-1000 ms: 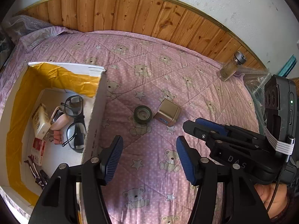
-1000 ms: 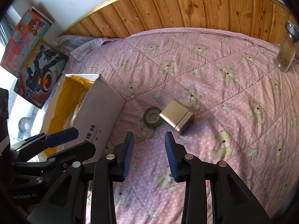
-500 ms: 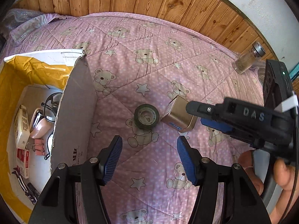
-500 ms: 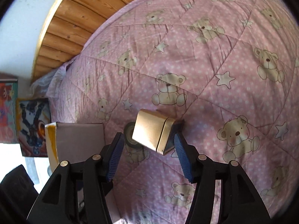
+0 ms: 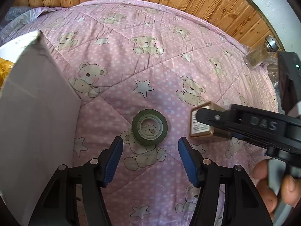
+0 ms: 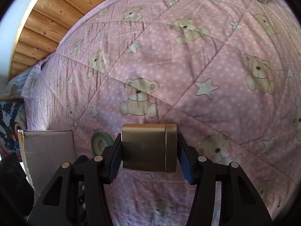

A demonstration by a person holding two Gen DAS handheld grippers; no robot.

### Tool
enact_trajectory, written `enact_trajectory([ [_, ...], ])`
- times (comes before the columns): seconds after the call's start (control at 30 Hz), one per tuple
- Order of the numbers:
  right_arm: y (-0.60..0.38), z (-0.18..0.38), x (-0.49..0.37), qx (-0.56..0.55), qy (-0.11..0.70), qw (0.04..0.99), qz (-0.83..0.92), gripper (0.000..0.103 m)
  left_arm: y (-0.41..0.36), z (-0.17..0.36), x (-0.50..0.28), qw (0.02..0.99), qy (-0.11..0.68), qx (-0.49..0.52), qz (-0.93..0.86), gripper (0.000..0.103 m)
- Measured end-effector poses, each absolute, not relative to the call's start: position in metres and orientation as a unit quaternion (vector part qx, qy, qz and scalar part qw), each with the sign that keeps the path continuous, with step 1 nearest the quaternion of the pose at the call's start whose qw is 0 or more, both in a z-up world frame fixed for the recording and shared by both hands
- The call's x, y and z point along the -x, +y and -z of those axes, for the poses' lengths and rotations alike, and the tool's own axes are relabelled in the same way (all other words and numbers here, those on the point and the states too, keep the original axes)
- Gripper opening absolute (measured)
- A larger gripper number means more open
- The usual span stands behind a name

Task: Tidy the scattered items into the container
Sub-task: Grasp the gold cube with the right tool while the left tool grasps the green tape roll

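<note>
We've got the right gripper [image 6: 148, 149] straddling the small bronze-coloured metal cube [image 6: 148, 147], blue pads flanking both its sides. Whether they are pressing it or merely bracketing it, we cannot tell from here. The cube sits on the pink quilted bedspread with bears and stars [image 5: 150, 71], at about three o'clock from the dark green roll of tape [image 5: 149, 126], close by but apart.

Our left gripper [image 5: 150, 158] hangs wide open at six o'clock of the roll, grasping nothing, lined up on it. The white cardboard box [image 5: 35, 116] stands at nine o'clock, its near wall facing us.

Now the risks. That cube looks smooth and hard, and the quilt under it is soft; if we lift on a light pinch it could slide out or twist. On the left, the roll lies flat, so pads closing high may skate over its rim and shove it into the padding. And both tools work close together here, so a hurried lift could knock them.
</note>
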State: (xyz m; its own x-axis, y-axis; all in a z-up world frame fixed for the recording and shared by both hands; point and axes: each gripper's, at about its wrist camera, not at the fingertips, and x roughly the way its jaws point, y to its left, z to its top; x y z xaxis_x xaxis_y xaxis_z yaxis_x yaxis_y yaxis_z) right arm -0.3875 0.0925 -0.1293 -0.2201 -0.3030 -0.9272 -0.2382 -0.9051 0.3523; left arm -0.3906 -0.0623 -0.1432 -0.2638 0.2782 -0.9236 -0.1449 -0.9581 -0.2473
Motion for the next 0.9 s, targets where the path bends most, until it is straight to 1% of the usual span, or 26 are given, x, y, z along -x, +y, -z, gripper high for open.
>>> enact_trajectory([
  [0.1,0.100,0.127,0.380,-0.620,-0.210,0.025,0.756,0.054,-0.056,0.160,0.396,0.129,-0.046,0.598,-0.789,0.062],
  [0.13,0.101,0.127,0.379,-0.617,-0.209,0.028,0.758,0.054,-0.055,0.160,0.395,0.130,-0.043,0.586,-0.798,0.067],
  [0.23,0.098,0.127,0.376,-0.609,-0.196,0.036,0.768,0.054,-0.049,0.161,0.393,0.132,-0.027,0.574,-0.808,0.067],
  [0.27,0.097,0.128,0.375,-0.607,-0.193,0.038,0.770,0.054,-0.048,0.161,0.392,0.132,-0.020,0.570,-0.811,0.066],
  [0.3,0.095,0.128,0.375,-0.605,-0.190,0.040,0.772,0.054,-0.046,0.161,0.391,0.131,-0.006,0.564,-0.815,0.053],
  [0.33,0.094,0.129,0.375,-0.604,-0.187,0.042,0.774,0.055,-0.045,0.161,0.390,0.128,0.007,0.559,-0.819,0.049],
  [0.47,0.093,0.125,0.371,-0.599,-0.181,0.046,0.779,0.054,-0.058,0.158,0.391,0.130,-0.025,0.562,-0.816,0.048],
  [0.63,0.092,0.109,0.353,-0.589,-0.172,0.054,0.788,0.054,-0.059,0.141,0.383,0.131,-0.035,0.558,-0.819,0.048],
  [0.9,0.089,0.095,0.326,-0.590,-0.166,0.059,0.788,0.055,-0.049,0.113,0.362,0.131,-0.015,0.549,-0.825,0.048],
])
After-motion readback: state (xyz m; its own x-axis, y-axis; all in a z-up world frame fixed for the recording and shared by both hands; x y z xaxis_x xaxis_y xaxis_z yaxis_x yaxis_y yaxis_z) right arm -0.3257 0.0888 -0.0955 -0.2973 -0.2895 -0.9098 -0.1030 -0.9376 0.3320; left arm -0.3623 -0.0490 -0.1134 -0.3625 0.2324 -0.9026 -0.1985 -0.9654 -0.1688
